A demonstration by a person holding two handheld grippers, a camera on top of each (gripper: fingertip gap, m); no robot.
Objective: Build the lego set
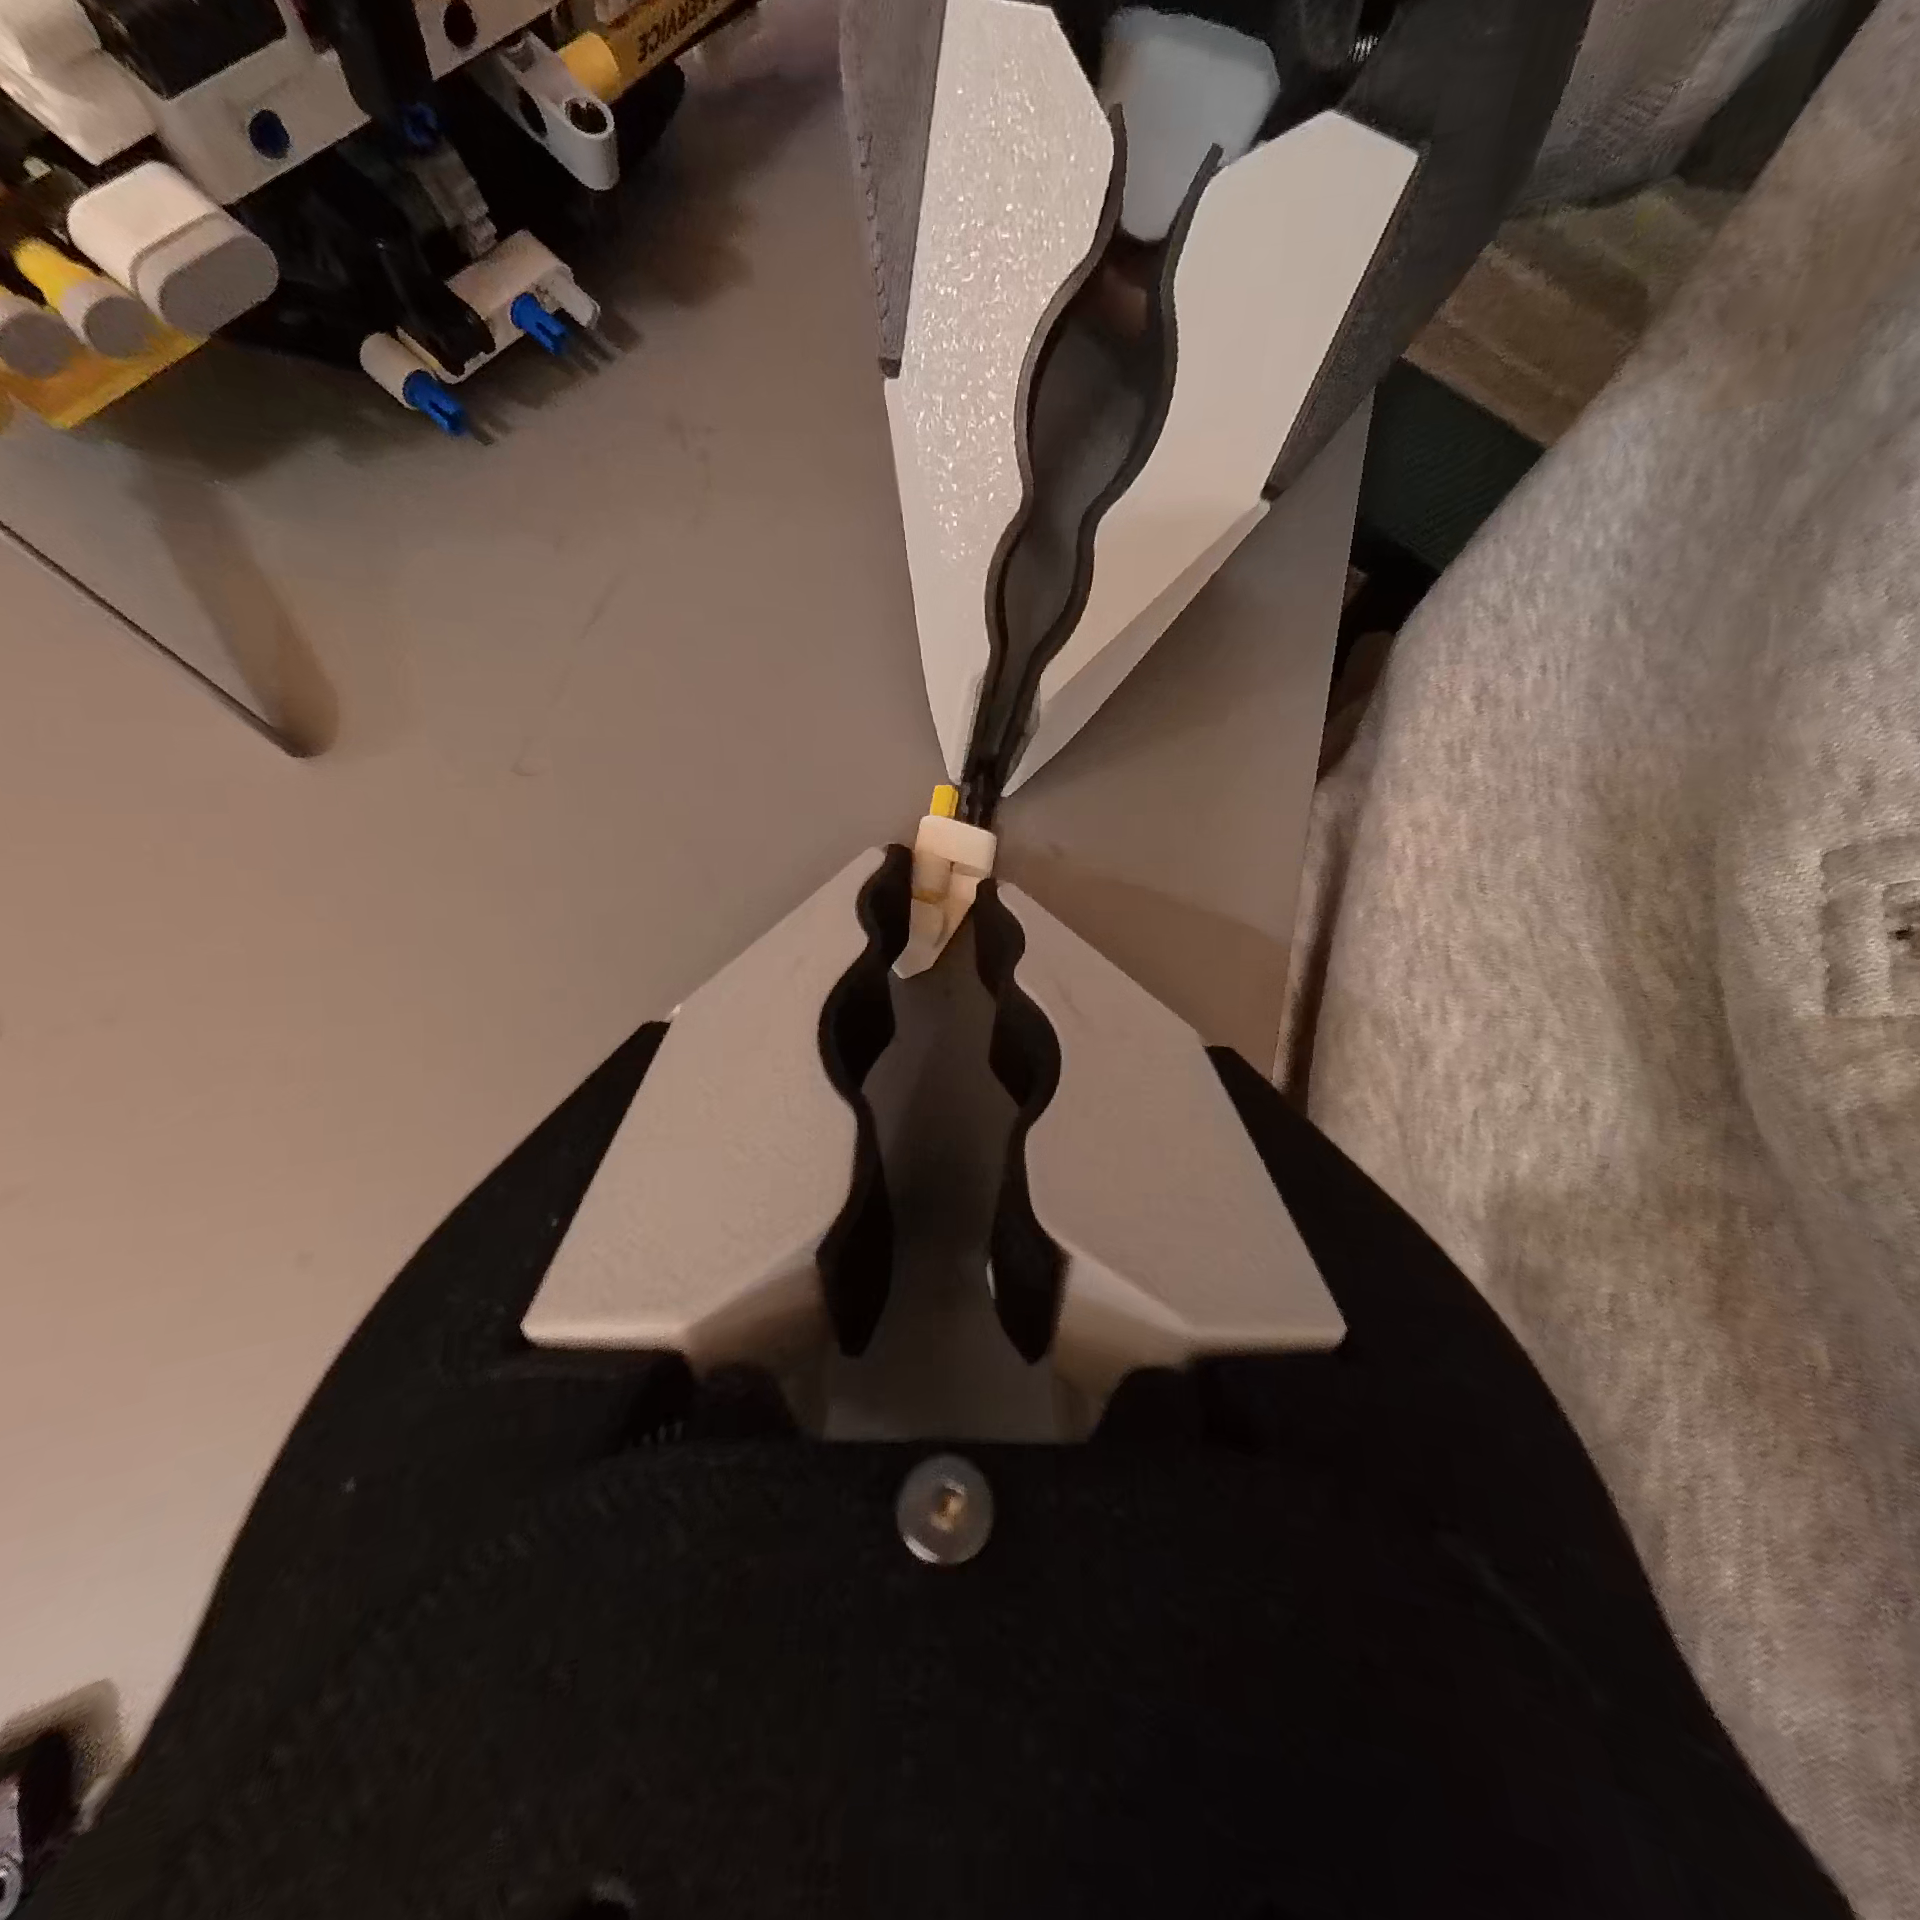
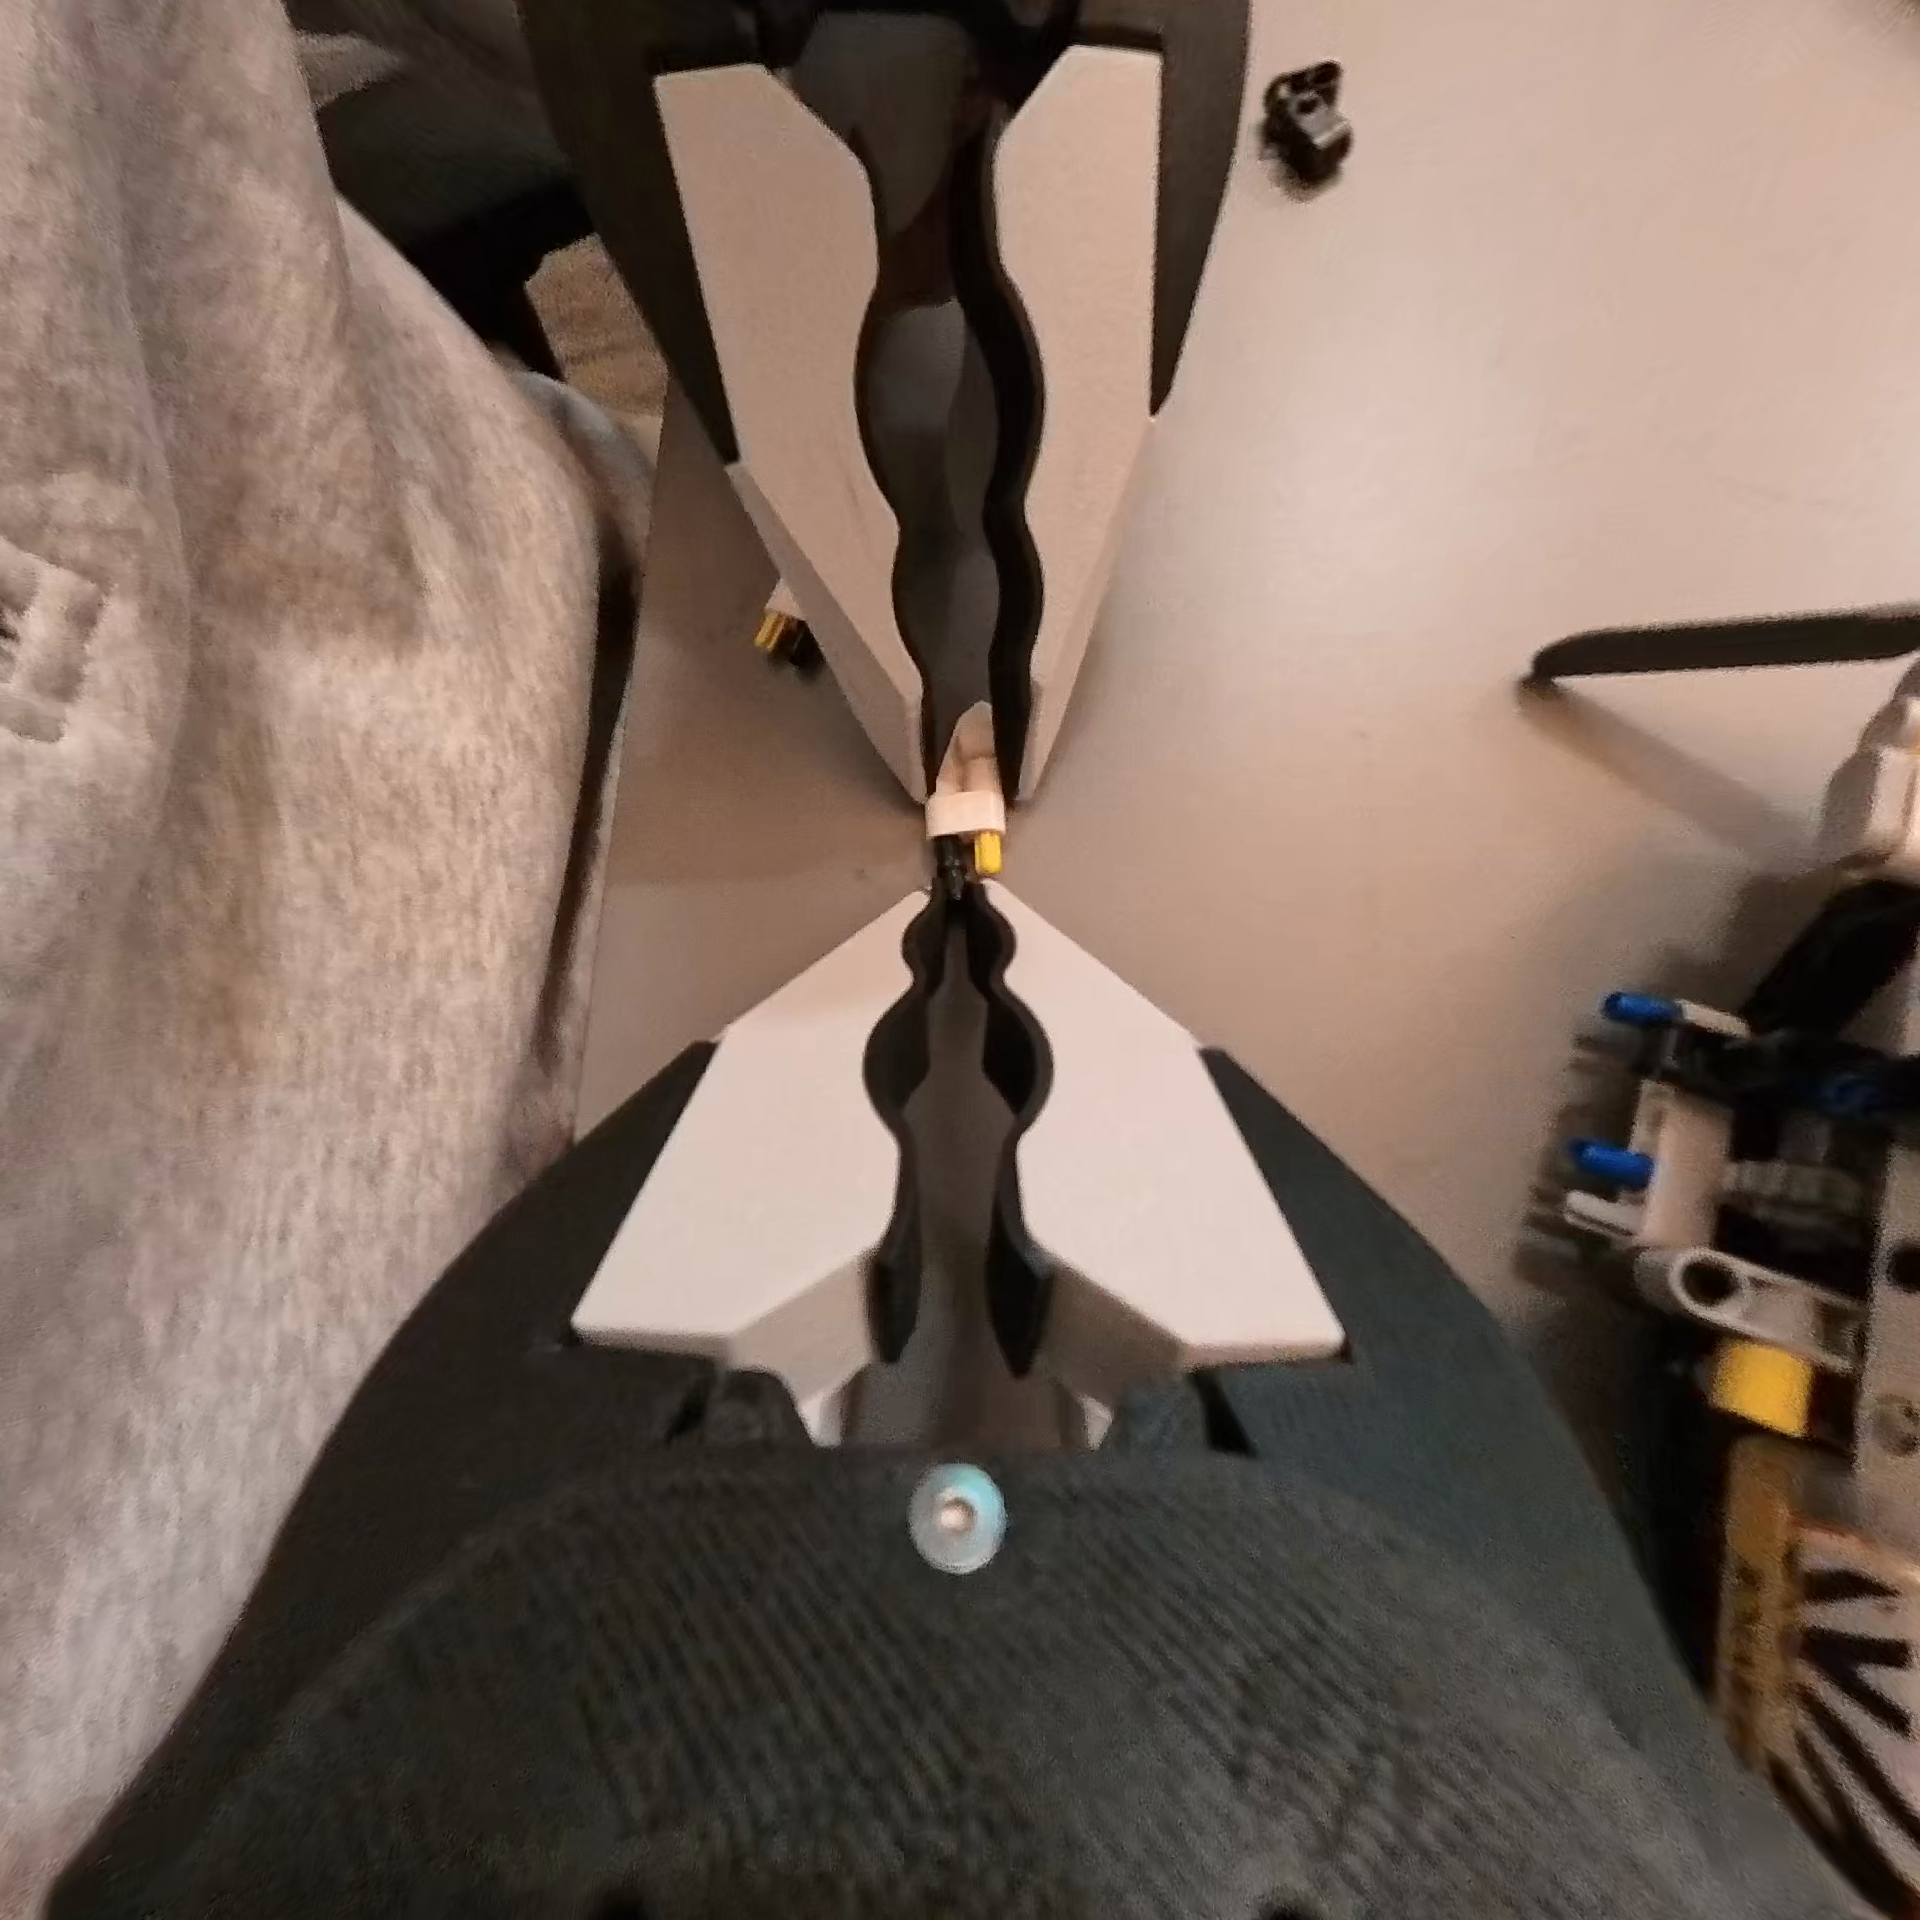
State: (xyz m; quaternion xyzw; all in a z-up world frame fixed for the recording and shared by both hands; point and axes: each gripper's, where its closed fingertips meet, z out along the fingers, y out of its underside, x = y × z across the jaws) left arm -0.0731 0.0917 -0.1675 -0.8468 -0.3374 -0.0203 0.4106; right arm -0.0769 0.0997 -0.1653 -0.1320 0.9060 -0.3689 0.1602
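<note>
Claws tip-to-tip nr table edge (image 1: 1311, 665) — model (image 1: 312, 187) well apart.

Bare table (image 1: 520, 727) left of the claws, lego model (image 1: 260, 208) beyond; grey sweater (image 1: 1610, 935) close on the right.

We observe the left hand-held gripper (image 1: 940, 883) clamped on a small white piece (image 1: 948, 871), tip to tip with the right hand-held gripper (image 1: 982, 774) pinching a black pin (image 1: 977, 795), above the table (image 1: 520, 727), the lego model (image 1: 260, 187) well apart.
</note>
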